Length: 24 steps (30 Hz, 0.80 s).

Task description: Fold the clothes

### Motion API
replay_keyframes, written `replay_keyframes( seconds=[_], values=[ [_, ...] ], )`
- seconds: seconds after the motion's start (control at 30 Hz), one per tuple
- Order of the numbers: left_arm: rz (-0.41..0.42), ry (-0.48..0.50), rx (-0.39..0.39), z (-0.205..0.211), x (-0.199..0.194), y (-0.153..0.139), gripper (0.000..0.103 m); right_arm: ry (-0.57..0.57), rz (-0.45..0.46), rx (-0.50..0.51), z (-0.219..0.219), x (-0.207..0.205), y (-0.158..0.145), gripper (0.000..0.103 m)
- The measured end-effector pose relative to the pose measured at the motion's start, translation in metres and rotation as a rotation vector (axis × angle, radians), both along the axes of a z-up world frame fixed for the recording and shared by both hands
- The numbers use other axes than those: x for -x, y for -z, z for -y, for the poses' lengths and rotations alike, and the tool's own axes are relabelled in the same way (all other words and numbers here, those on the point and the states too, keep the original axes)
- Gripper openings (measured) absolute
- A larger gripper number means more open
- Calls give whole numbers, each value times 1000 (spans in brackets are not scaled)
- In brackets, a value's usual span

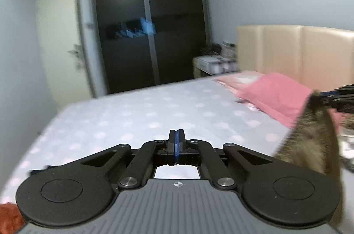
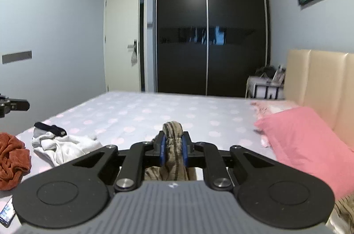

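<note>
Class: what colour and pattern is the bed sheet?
Pale blue sheet with pink dots; clearest in the right wrist view.

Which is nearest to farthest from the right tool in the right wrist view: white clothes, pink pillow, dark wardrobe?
1. White clothes, just left of the right tool.
2. Pink pillow, right side; nearly as near, hard to call.
3. Dark wardrobe, across the room.

Dim, bluish room light. The wardrobe [image 2: 210, 34] doors reflect a pale glare. Around the wardrobe, walls bow from fisheye distortion; the left wrist view smears with motion blur.
</note>
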State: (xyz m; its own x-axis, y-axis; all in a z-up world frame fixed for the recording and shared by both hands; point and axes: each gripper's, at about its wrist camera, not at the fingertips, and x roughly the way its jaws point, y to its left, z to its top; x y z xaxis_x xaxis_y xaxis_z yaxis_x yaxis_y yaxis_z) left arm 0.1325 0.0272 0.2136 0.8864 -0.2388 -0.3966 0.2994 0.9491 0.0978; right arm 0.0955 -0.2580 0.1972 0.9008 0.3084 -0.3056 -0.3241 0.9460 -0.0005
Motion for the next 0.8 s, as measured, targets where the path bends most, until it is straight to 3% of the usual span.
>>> replay_keyframes(
  seconds=[0.23, 0.3, 0.37, 0.4, 0.63, 0.8],
  values=[
    [-113, 188, -28, 19, -20, 58, 3, -31, -69, 50, 2, -24, 14, 17],
    [-168, 243, -35, 26, -25, 81, 15, -43, -93, 36, 8, -25, 18, 17],
    [-218, 294, -40, 33, -32, 104, 34, -72, -115, 11, 19, -16, 27, 17],
    [-239, 314, -45, 37, -34, 115, 36, -83, -121, 10, 22, -12, 31, 17],
    [-344, 373, -65, 63, -58, 165, 37, -174, -235, 24, 41, 29, 64, 17],
    [-404, 408, -74, 80, -68, 186, 38, -356, -426, 22, 44, 38, 113, 17]
  ],
)
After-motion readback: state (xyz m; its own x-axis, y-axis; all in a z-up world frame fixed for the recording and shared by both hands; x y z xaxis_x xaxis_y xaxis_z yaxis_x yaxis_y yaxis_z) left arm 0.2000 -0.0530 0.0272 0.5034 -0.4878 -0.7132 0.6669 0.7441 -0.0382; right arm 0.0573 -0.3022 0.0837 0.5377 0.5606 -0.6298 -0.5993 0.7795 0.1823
